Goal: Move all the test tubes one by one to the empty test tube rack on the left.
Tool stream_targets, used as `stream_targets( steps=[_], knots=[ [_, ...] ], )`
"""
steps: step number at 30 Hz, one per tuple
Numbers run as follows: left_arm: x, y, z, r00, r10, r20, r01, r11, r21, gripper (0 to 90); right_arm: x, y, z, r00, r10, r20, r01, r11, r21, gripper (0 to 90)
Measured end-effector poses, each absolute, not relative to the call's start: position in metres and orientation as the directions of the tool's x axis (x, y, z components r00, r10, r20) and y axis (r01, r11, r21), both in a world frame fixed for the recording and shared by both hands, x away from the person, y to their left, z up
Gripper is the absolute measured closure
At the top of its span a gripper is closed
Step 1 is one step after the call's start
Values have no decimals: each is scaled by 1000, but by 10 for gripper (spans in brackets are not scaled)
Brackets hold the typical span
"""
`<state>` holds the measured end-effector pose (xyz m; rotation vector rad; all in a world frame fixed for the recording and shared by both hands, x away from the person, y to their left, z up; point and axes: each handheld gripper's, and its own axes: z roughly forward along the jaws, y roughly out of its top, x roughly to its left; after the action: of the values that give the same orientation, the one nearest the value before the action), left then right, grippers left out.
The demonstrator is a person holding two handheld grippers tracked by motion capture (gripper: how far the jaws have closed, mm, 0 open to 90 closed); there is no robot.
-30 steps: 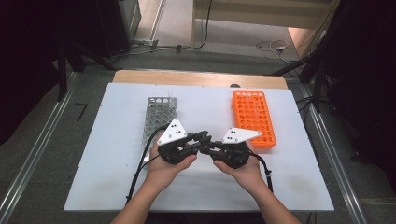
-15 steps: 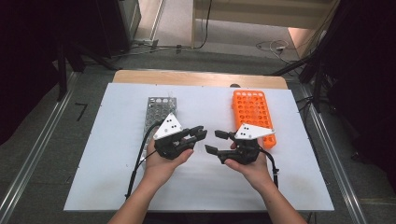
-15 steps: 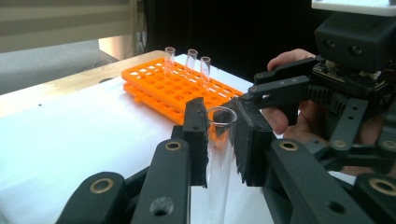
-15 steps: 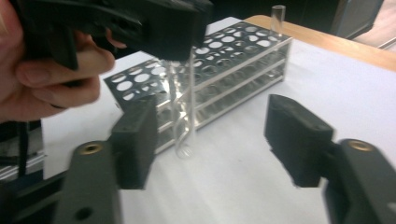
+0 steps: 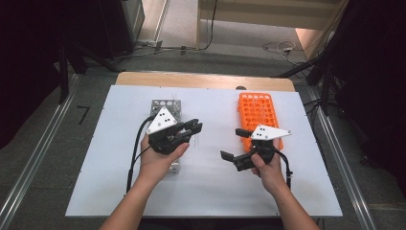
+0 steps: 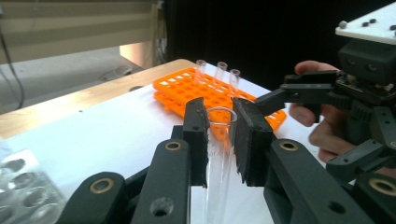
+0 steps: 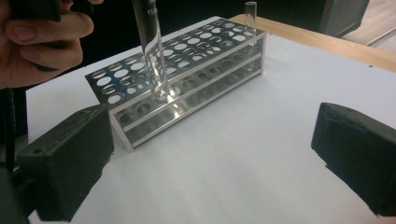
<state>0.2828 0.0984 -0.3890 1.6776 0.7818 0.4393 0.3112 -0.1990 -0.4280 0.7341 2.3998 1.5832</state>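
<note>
Hand-held grippers parted; left [image 5: 190,130] clamps glass tube [image 6: 218,154], right [image 5: 236,143] just opened, empty; white tabletop [image 5: 110,158].

Clear glass test tube [image 6: 219,154]; beside it a shiny perforated metal rack [image 7: 187,79], glossy orange plastic rack [image 5: 258,115], on matt white tabletop [image 5: 210,187].

Looks like a lab-style recording bench. White surface [image 5: 119,191] laid over a wooden top, carrying an orange tube rack [image 5: 259,113] and a perforated metal tube rack [image 7: 187,70], with clear glass test tubes [image 6: 219,154] standing in both. Grey carpeted floor around, aluminium rails [image 5: 28,163] along both sides, loose cables [image 5: 277,47] on the floor behind, dark curtained edges. Nothing domestic about it: test rig setup, not a wet lab proper.
</note>
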Motion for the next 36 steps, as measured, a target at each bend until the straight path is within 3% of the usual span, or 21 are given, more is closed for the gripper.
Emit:
stream_targets(
  steps=[17, 36],
  knots=[
    [301, 128, -378, 641, 758, -123, 252, -56, 966, 753, 321, -226, -433, -836, 536, 120, 319, 296, 900, 0],
    [349, 146, -375, 557, 825, -91, 238, -54, 970, 754, 325, -240, -435, -822, 554, 128, 328, 279, 903, 0]
  ],
)
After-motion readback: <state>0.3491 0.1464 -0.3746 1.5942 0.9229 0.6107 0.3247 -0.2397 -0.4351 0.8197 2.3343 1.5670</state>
